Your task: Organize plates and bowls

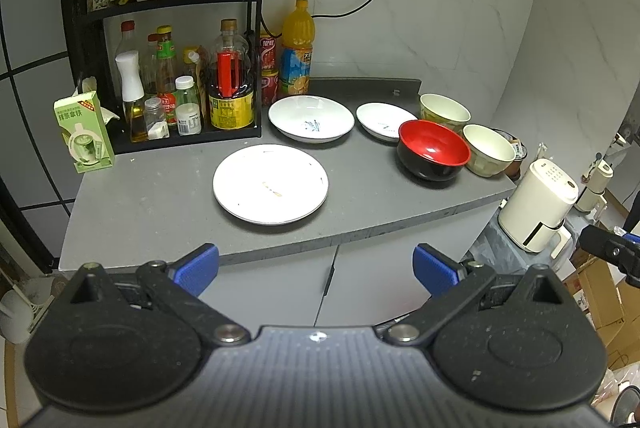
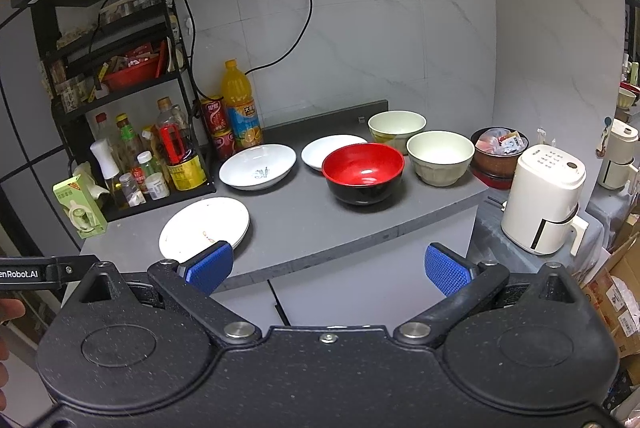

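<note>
Nothing stacked yet, seemingly: your left gripper (image 1: 316, 270) and right gripper (image 2: 329, 270) gape empty; flat white round plate (image 1: 271, 184) and red-lined black bowl (image 2: 363, 172) ahead.

Left wrist: faces the desk (image 1: 160, 204) from off its front edge.
Right wrist: same, further right.
Shared: desk (image 2: 312, 224), wall.

grey counter (image 1: 168, 196), plates (image 1: 271, 184), bowls (image 1: 433, 150), bottles (image 1: 297, 48)
</note>
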{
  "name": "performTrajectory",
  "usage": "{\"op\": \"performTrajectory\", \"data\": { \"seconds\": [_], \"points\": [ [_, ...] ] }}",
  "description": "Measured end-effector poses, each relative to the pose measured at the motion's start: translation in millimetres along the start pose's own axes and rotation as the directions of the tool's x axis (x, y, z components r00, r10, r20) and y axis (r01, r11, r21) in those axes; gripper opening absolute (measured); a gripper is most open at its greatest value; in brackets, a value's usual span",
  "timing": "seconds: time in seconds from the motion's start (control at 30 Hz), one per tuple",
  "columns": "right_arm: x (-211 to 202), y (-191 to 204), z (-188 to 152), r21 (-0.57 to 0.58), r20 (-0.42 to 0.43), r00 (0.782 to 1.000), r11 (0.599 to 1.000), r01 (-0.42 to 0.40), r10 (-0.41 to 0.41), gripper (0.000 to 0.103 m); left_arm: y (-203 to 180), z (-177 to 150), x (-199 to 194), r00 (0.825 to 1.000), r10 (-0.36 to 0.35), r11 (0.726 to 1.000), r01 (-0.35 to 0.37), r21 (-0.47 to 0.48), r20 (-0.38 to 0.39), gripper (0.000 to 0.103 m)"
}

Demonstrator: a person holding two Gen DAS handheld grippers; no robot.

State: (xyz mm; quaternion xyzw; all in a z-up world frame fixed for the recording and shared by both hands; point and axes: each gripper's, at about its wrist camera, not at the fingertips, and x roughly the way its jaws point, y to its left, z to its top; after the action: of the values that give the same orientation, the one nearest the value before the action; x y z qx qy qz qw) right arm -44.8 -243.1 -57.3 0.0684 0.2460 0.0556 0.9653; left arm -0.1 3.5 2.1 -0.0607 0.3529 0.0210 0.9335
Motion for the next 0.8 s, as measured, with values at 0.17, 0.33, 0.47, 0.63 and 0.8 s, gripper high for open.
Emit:
{"op": "performTrajectory", "data": {
  "seconds": [0.17, 0.33, 0.47, 0.63, 0.8],
  "points": [
    [-1.2, 2.5, 0.3, -0.005, 0.010, 1.000, 1.000, -0.003, 0.003, 0.103, -2.1, 2.4, -2.3, 1.000, 0.001, 1.000, -0.001, 0.007, -0.006, 0.102],
    [-2.6, 1.5, -0.8, -0.002, 0.014, 1.000, 1.000, 0.002, -0.002, 0.103, -4.4, 8.9, -4.2, 1.000, 0.001, 1.000, -0.001, -0.002, -0.006, 0.102],
    [-3.5, 0.4, -0.6, 0.003, 0.017, 1.000, 1.000, 0.014, -0.014, 0.103, -6.7, 12.2, -3.9, 1.000, -0.007, 1.000, 0.007, 0.017, 0.005, 0.102],
    [-4.3, 1.1, -1.7, -0.005, 0.017, 1.000, 1.000, 0.019, -0.019, 0.103, -6.7, 15.2, -0.2, 1.000, -0.010, 1.000, 0.010, 0.020, 0.005, 0.102],
    [-4.4, 1.4, 2.0, -0.006, 0.017, 1.000, 1.000, 0.026, -0.026, 0.103, -8.8, 18.3, 5.7, 1.000, -0.011, 1.000, 0.011, 0.019, 0.001, 0.102]
  ]
}}
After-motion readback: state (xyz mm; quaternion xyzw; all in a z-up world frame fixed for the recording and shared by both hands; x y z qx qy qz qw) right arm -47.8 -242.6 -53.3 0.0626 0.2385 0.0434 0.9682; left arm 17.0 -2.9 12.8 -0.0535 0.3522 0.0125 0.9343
